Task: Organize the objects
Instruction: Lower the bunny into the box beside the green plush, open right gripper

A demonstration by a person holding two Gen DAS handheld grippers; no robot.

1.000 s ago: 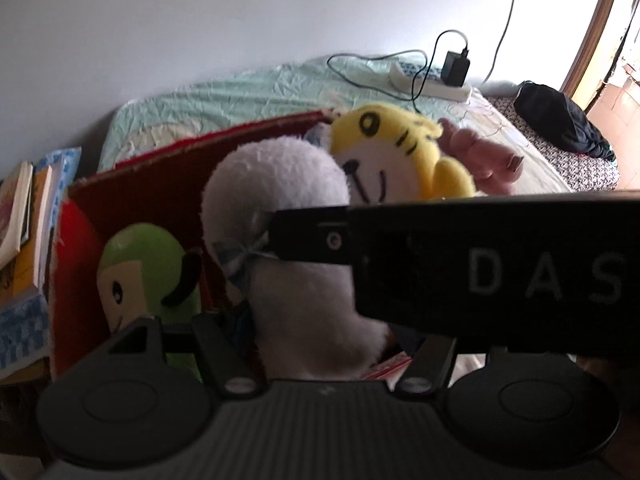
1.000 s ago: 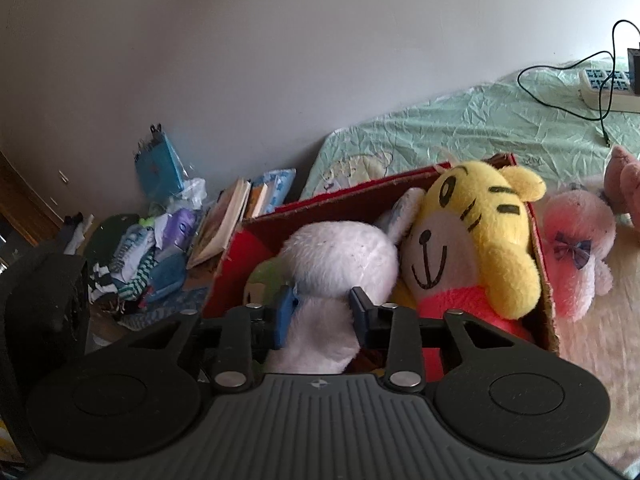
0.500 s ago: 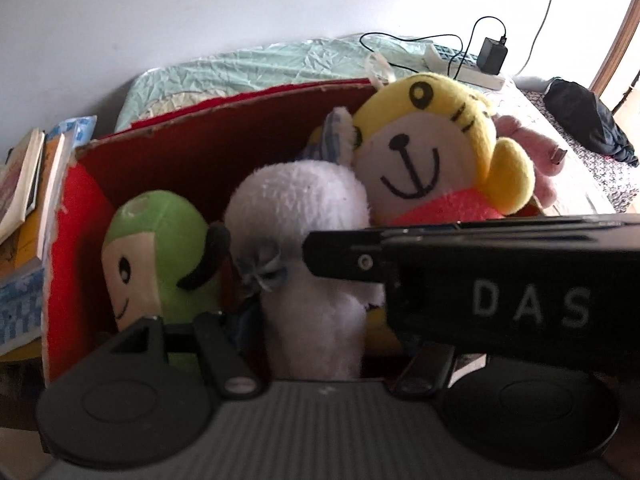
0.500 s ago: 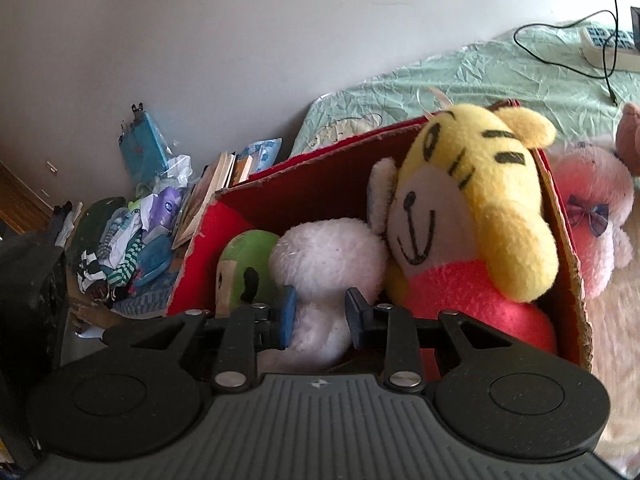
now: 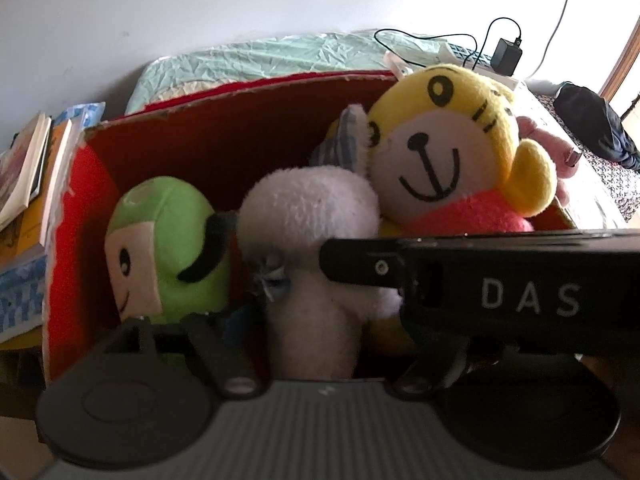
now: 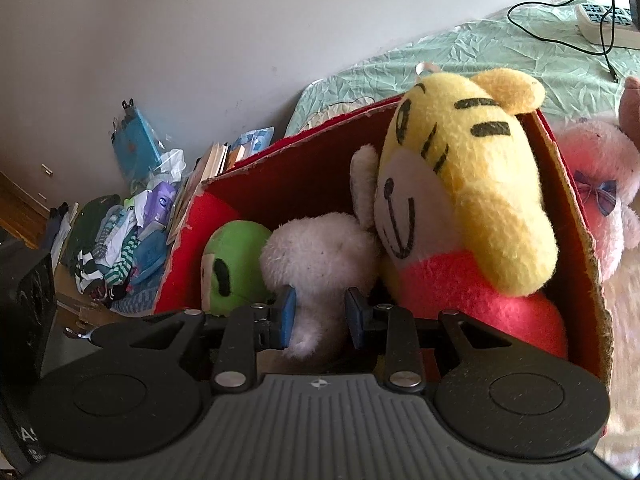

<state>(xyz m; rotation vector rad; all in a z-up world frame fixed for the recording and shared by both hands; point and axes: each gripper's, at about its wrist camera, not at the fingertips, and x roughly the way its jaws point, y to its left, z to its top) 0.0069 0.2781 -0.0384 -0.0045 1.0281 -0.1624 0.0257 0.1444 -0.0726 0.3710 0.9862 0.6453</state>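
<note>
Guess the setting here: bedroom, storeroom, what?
Likely a bedroom. A mattress with a wrinkled green sheet lies against the wall, a red box holds plush toys such as the yellow tiger, and clothes are piled on the floor.

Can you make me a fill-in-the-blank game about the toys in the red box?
1. The right tongs pinch the ____ plush toy.
2. The tiger toy has a yellow head and a ____ body.
3. Left of the white toy in the red box sits a ____ toy.
4. The pink toy with a bow lies ____ the box.

Missing words: white; red; green; outside
</note>
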